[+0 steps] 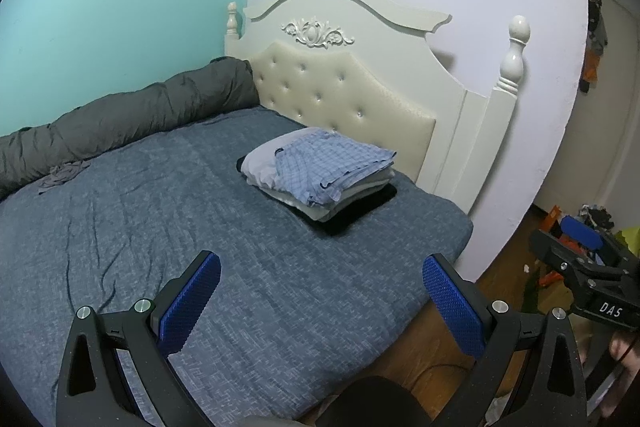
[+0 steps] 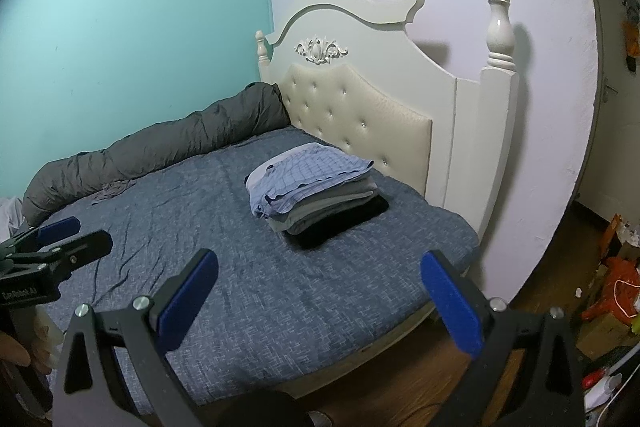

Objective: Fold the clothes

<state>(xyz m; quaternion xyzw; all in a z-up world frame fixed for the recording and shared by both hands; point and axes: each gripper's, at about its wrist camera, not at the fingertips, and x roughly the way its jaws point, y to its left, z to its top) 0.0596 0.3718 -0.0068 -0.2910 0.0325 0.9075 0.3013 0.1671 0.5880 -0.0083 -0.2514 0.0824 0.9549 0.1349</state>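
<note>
Jaws of the left gripper (image 1: 321, 277) and right gripper (image 2: 319, 275) stand wide apart, holding nothing, over the bed (image 1: 120, 227). The folded clothes (image 1: 320, 171) sit stacked near the headboard (image 1: 360, 67). Nudging that stack could topple it.

The lower clothes in the stack (image 1: 320, 183) show only their edges; the floor clutter (image 2: 612, 291) is too blurred to identify.
</note>
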